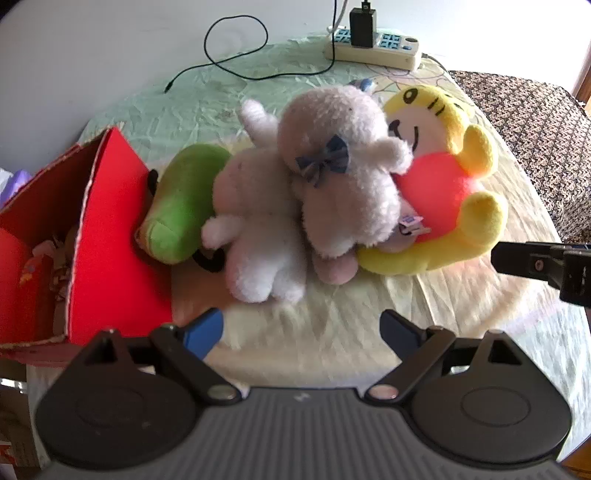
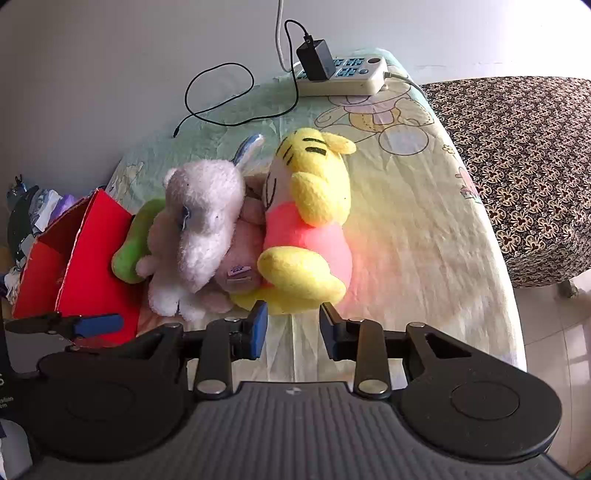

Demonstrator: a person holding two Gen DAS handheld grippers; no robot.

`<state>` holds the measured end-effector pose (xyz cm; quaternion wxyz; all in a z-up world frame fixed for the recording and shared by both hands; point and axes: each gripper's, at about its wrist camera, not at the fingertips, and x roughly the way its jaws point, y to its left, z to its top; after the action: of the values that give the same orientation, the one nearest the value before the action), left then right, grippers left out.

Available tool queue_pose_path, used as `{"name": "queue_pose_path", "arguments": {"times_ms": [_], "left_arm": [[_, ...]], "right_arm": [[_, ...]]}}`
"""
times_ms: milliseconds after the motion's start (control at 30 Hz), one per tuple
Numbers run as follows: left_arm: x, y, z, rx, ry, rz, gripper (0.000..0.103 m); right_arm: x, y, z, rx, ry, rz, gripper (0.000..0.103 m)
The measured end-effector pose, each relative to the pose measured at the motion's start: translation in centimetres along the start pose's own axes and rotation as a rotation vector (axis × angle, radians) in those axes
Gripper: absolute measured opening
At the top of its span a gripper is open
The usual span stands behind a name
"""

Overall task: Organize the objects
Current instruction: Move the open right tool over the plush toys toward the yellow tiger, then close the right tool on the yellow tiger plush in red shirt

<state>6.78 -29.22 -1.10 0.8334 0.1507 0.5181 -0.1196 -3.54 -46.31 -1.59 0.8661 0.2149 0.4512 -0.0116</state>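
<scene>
**Plush pile waits beside the red box, both grippers empty**

The heap of soft toys sits just to the right of the red cardboard box [image 1: 110, 236]. A pale fluffy plush with a small grey bow [image 1: 332, 184] lies on top, draped over a white one [image 1: 258, 243]. A green plush [image 1: 181, 206] is wedged against the box wall, and a yellow tiger plush in a pink shirt [image 1: 443, 192] lies on the side of the pile farthest from the box.

The left gripper [image 1: 301, 330] hovers in front of the pile with its fingers spread wide and nothing between them. The right gripper [image 2: 293, 326] hangs just short of the tiger's yellow foot, its fingers narrower but also empty.

If the toys are bound for the box, which already seems to hold something, I'd take the top bow plush or the free-lying tiger first. Close on a thick part of the body rather than a limb, since these will sag and drag their neighbours. The green one is pinned by the others and is best left until later.

Beyond the pile, well away from the box, a power strip [image 1: 373, 46] with a black charger [image 1: 363, 27] and a loose looping cable [image 1: 236, 55] lies on the cartoon-print sheet [image 2: 406, 229]; a high lift would steer clear of it. The box's raised flap stands between the pile and the opening.
</scene>
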Motion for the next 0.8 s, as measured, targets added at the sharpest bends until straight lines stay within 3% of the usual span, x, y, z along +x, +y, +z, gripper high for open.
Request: {"name": "queue_pose_path", "arguments": {"times_ms": [467,633,800], "left_arm": [[-1.0,-2.0,2.3,0.053,-0.046,-0.050,0.092],[-1.0,-2.4,2.7,0.050,-0.049,-0.166,0.093],[0.2,-2.4,2.7,0.009,-0.017,-0.270,0.093]], "right_arm": [[-0.8,-2.0,1.9,0.050,-0.044,0.054,0.033],[-0.5,-3.0,2.7,0.080,-0.064,0.101,0.034],[1.1,-4.0,3.7,0.119,-0.056,0.159,0.042]]}}
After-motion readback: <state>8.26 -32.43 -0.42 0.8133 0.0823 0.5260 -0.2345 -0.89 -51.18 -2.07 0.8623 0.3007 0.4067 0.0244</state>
